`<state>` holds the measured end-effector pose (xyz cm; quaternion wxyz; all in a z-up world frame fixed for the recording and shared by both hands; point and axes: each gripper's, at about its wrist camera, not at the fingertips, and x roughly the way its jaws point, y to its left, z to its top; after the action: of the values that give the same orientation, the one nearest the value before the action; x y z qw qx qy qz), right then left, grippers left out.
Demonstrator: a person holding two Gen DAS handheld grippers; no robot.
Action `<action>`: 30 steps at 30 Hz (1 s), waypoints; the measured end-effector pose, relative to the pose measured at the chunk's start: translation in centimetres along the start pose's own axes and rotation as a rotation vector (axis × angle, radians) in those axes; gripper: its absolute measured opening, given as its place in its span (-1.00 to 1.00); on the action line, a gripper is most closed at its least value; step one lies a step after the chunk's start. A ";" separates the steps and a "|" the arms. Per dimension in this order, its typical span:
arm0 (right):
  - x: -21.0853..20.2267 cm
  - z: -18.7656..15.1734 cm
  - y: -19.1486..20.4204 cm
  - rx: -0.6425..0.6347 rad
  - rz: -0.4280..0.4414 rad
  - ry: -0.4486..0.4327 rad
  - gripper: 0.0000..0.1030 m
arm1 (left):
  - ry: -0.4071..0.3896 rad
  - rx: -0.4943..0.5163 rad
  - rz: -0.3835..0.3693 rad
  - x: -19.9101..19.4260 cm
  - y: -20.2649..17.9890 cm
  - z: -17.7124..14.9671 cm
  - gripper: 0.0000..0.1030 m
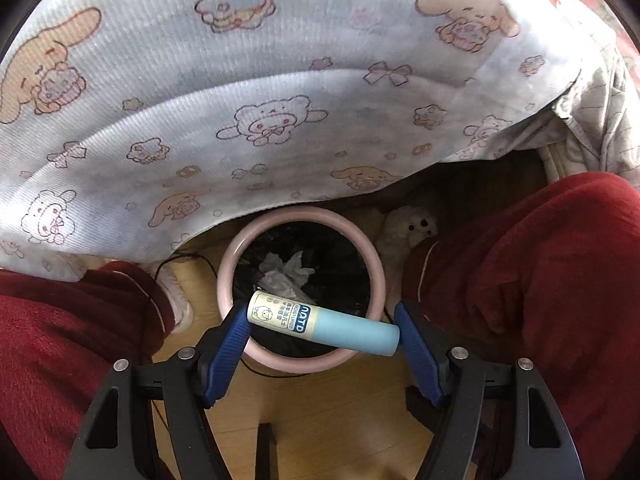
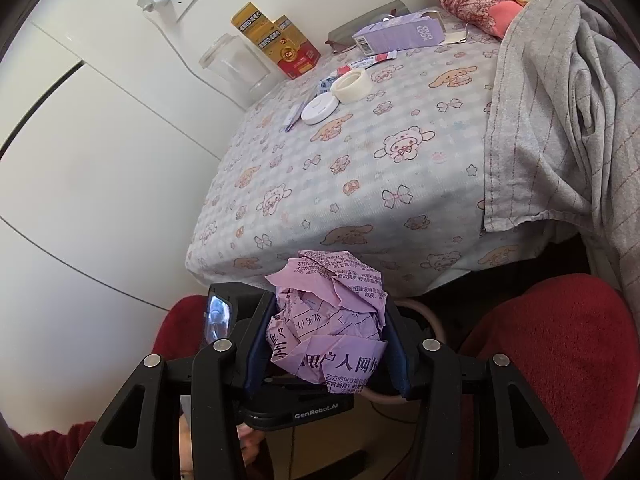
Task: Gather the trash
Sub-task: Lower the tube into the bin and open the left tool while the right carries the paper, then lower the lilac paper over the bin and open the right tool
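Pink bin [image 1: 378,268] half-hidden under tube [image 1: 324,324]-gripping left tongs [image 1: 322,334]; right tongs [image 2: 326,334] clamping crumpled paper [image 2: 332,320].

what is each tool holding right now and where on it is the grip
The left tool clamps the lip balm tube by its two ends, over the pink bin. The right tool squeezes the crumpled purple paper by its sides.

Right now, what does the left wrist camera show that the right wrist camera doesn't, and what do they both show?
Only the left wrist view shows the left gripper shut on a lip balm tube over the pink bin, which has tissues inside, with a white plush toy beside it.

Only the right wrist view shows the right gripper shut on a crumpled purple paper, plus the tabletop items: yellow boxes, tape roll, glass jar.

Both show the cartoon tablecloth and red trousers.
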<state>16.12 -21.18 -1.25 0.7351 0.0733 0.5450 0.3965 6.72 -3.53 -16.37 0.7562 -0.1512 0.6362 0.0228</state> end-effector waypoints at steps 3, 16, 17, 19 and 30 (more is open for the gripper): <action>-0.1 0.0 -0.1 0.004 0.002 -0.004 -0.05 | 0.012 0.003 0.009 0.4 -0.1 0.1 0.44; -0.5 -0.1 -0.1 0.007 0.023 -0.029 -0.04 | -0.023 0.012 0.013 -0.8 -0.2 0.3 0.76; -0.5 -0.1 -0.1 0.007 0.024 -0.029 -0.04 | -0.024 0.012 0.013 -0.8 -0.2 0.3 0.76; -0.5 -0.2 -0.1 0.004 0.028 -0.032 -0.04 | -0.032 0.011 0.006 -1.1 -0.1 0.3 0.76; -0.2 -0.2 0.5 -0.030 0.023 -0.001 -0.04 | -0.171 -0.015 0.073 -6.2 1.9 -0.8 0.76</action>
<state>15.67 -21.02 -0.92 0.7319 0.0686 0.5377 0.4129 4.34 -0.96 -10.86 0.8053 -0.1311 0.5741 0.0682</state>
